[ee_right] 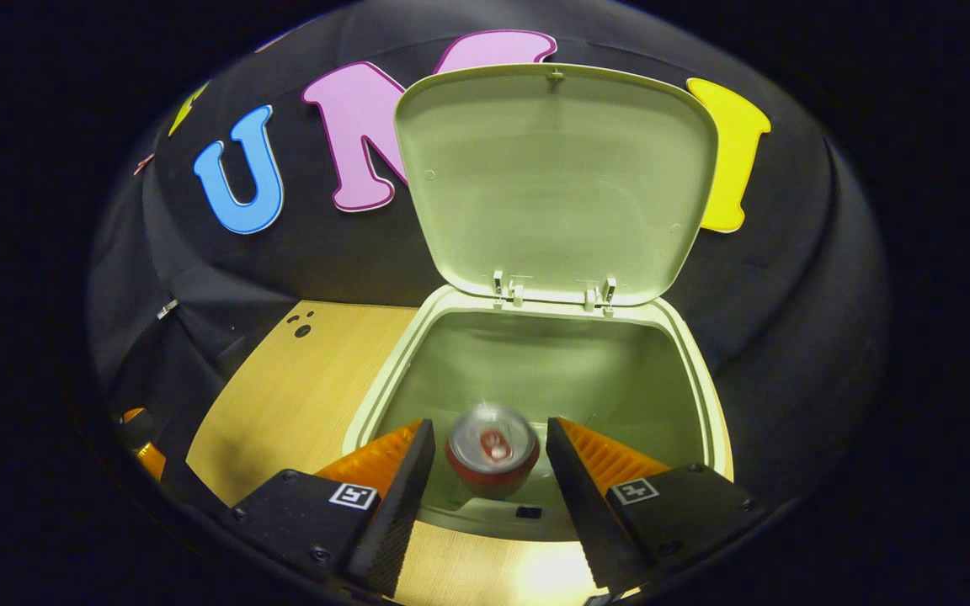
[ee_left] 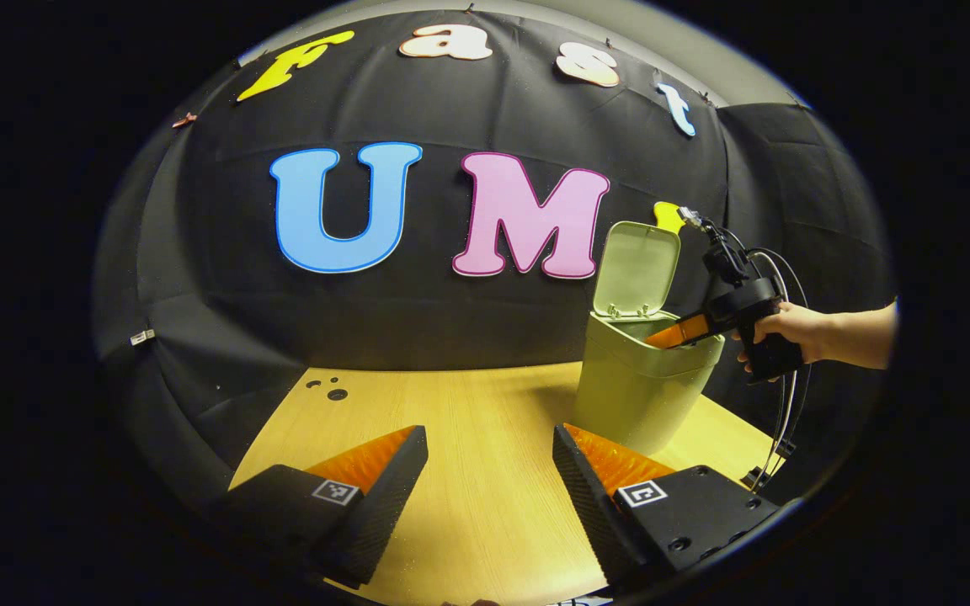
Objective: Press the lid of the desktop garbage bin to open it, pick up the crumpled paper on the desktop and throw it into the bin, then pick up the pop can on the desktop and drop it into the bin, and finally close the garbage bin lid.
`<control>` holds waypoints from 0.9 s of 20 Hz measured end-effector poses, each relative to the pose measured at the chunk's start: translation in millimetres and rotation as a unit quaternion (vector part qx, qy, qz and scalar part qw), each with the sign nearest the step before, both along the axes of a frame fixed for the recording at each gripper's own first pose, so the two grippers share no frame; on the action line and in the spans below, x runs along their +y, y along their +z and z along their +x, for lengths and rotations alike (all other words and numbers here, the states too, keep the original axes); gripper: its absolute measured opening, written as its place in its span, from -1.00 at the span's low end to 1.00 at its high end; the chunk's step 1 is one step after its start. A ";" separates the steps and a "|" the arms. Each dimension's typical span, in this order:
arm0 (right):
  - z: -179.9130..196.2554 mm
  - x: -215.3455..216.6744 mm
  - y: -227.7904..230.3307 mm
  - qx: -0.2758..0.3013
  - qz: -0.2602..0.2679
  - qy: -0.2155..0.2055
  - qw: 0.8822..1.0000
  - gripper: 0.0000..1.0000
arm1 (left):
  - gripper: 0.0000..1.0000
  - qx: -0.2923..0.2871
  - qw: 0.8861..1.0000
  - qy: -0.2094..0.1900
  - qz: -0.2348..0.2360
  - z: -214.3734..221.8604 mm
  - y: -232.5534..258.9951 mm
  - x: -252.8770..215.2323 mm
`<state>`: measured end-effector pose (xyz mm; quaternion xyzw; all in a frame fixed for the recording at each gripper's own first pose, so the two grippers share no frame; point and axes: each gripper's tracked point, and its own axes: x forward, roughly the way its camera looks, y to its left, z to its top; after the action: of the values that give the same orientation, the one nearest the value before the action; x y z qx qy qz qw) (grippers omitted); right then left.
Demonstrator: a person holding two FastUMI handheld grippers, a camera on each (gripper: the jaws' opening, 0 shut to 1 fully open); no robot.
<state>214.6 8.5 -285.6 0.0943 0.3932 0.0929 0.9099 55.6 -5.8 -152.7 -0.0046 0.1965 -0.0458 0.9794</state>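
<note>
Hovering over the open garbage bin (ee_right: 527,370), your right claw (ee_right: 485,471) gapes around the blurred, falling pop can (ee_right: 492,450); next, press the lid (ee_right: 552,177) down.

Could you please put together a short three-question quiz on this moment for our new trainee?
1. True or false: the bin lid stands open.
2. Where is the pop can in the right gripper view? A) lying on the desktop B) between the right tongs' spread fingers, over the bin's opening C) on top of the lid
3. Fill in: the left tongs are ____ with nothing between the fingers, above the desktop.

Key:
1. True; it is tipped up at its hinge behind the bin.
2. B; the fingers do not press on it, and it looks blurred.
3. Open.
</note>
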 end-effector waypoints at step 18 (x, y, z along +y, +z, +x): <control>71.8 -52.2 202.4 -0.253 0.000 -0.088 0.963 0.93 | 0.92 -0.003 1.000 -0.003 0.000 2.0 1.8 0.8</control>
<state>286.5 -43.7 -83.2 0.1016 0.1401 0.0334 0.9844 57.5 -5.0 -150.9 -0.0035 0.1938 -0.0485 0.9798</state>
